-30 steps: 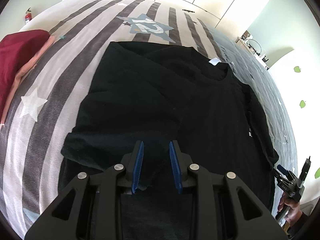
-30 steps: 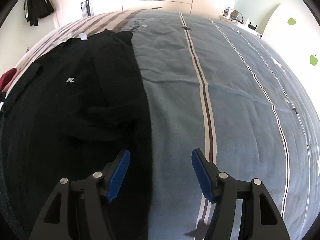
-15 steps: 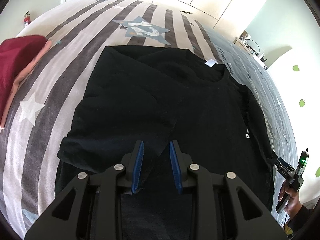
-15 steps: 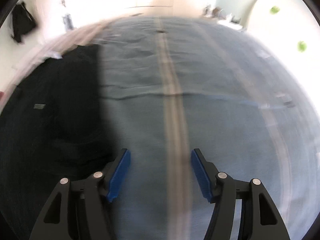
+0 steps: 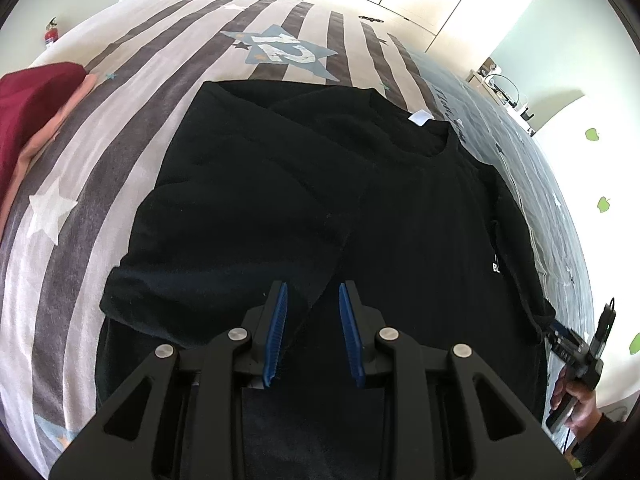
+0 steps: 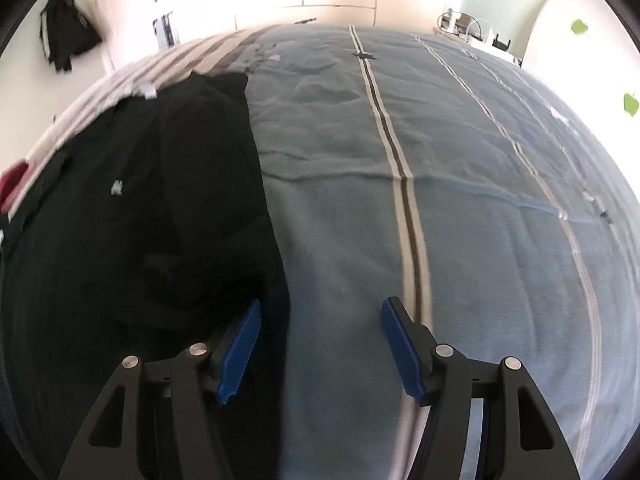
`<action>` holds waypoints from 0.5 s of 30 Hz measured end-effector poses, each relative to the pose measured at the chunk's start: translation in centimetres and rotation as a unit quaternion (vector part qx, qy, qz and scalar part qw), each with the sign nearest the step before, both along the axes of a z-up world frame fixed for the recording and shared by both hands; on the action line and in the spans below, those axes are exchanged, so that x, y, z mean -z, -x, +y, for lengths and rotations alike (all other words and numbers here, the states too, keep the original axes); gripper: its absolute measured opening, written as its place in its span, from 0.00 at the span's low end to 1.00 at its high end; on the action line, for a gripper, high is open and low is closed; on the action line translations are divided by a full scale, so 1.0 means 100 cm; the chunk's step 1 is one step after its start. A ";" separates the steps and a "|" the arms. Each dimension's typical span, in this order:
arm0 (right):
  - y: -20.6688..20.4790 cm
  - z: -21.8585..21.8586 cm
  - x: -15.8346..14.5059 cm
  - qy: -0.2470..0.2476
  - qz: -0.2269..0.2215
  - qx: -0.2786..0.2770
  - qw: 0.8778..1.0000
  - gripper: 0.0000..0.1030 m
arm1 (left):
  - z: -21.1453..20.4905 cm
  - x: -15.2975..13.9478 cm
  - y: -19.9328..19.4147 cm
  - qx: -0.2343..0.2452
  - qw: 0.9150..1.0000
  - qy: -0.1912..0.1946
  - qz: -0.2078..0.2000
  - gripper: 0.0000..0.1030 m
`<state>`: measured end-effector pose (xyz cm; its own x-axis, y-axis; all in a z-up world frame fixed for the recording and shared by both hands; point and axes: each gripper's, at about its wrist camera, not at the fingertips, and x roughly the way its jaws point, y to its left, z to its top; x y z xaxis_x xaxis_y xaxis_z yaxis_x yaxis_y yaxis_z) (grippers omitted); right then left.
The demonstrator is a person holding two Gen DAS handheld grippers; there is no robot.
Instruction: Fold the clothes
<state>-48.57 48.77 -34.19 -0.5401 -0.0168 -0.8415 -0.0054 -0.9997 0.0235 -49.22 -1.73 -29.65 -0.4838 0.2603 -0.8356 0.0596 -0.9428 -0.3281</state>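
Black shirt's (image 5: pixel 320 200) lower hem behind the left gripper (image 5: pixel 312 320); its chest lettering (image 5: pixel 497 264) cut short.

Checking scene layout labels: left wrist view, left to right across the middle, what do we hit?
Dark red garment → pink garment → striped bedspread → black T-shirt → right gripper at the far edge.

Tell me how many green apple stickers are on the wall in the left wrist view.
3. One apple sticker high on the wall, a second below it, a third at the frame's right edge, low down. Others may lie outside the frame.
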 end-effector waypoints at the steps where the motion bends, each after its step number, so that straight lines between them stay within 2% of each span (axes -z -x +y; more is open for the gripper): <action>1: 0.003 0.002 -0.002 0.001 0.004 0.008 1.000 0.57 | -0.001 0.000 0.001 -0.001 1.000 0.000 -0.001 0.24; 6: 0.016 0.018 0.002 0.013 -0.002 0.017 1.000 0.57 | -0.006 0.000 0.002 -0.008 1.000 -0.003 0.000 0.24; 11: 0.012 0.029 -0.016 0.044 -0.016 0.016 0.999 0.57 | -0.012 -0.002 0.002 -0.008 1.000 -0.004 0.006 0.24; 15: -0.006 0.034 -0.037 0.012 -0.011 0.024 1.000 0.58 | -0.017 0.000 0.003 -0.013 1.000 -0.007 0.008 0.24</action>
<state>-47.97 52.15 -30.50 -0.5227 -0.0109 -0.8524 -0.0542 -0.9975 0.0461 -49.52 -3.46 -29.66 -0.5032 0.2584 -0.8246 0.0785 -0.9366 -0.3415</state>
